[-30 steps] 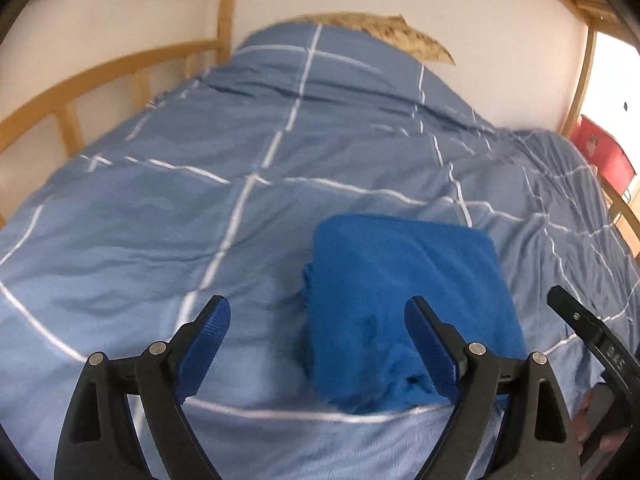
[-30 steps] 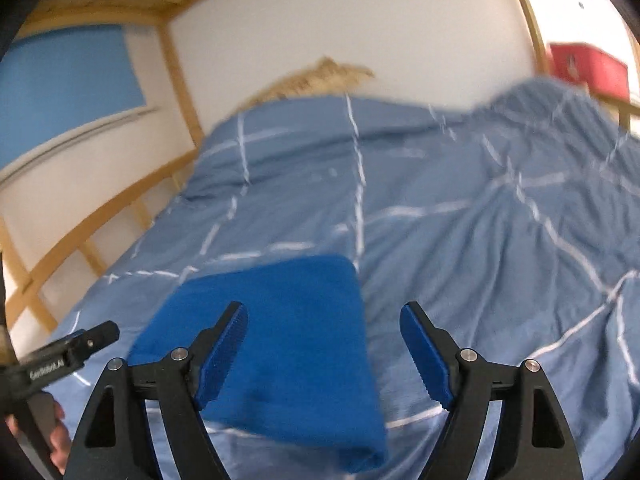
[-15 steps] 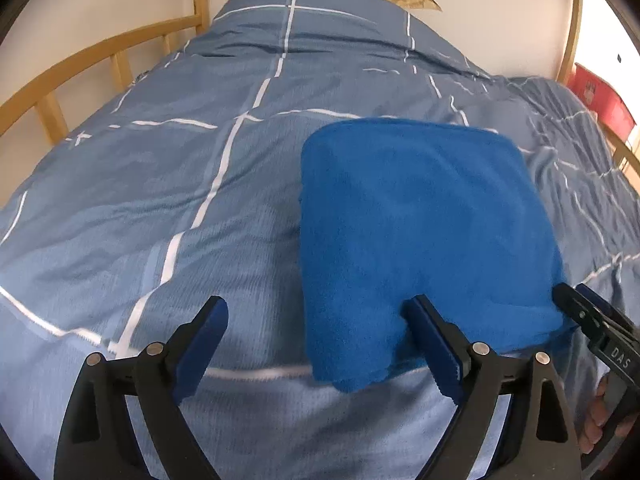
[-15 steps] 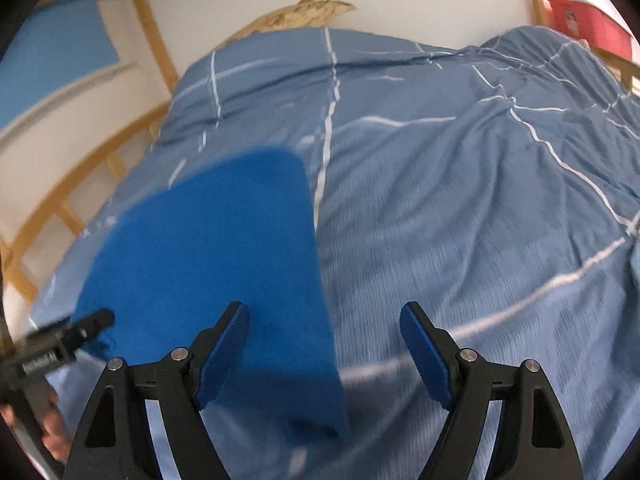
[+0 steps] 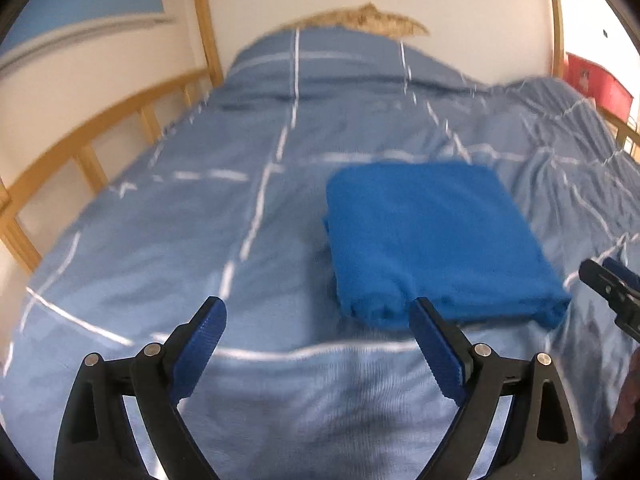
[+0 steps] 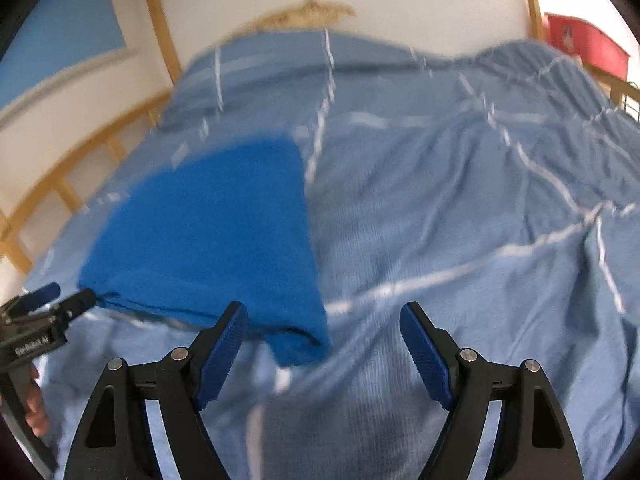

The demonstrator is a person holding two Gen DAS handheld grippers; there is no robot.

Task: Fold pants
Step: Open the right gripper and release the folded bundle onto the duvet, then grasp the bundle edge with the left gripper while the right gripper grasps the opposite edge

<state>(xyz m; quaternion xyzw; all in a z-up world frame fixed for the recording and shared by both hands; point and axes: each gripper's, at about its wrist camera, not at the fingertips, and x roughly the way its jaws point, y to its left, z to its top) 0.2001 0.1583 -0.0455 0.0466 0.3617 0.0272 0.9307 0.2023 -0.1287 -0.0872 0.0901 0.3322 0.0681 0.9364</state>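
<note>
The blue pants [image 5: 432, 236] lie folded into a flat rectangle on the blue checked duvet [image 5: 200, 208]. In the right wrist view the pants [image 6: 212, 232] lie left of centre. My left gripper [image 5: 320, 344] is open and empty, just short of the pants' near left corner. My right gripper [image 6: 324, 340] is open and empty, just short of the near right corner. The right gripper's tip [image 5: 612, 284] shows at the right edge of the left wrist view. The left gripper [image 6: 44, 308] shows at the left edge of the right wrist view.
A wooden bed rail [image 5: 100, 128] runs along the left side. A tan pillow [image 5: 360, 20] lies at the head against the white wall. A red box [image 5: 596, 84] stands beyond the bed at the far right. The duvet is rumpled on the right [image 6: 540, 140].
Both grippers have drawn back from the folded pants and tilted up, so the pants look farther away. Both stayed open and empty.
</note>
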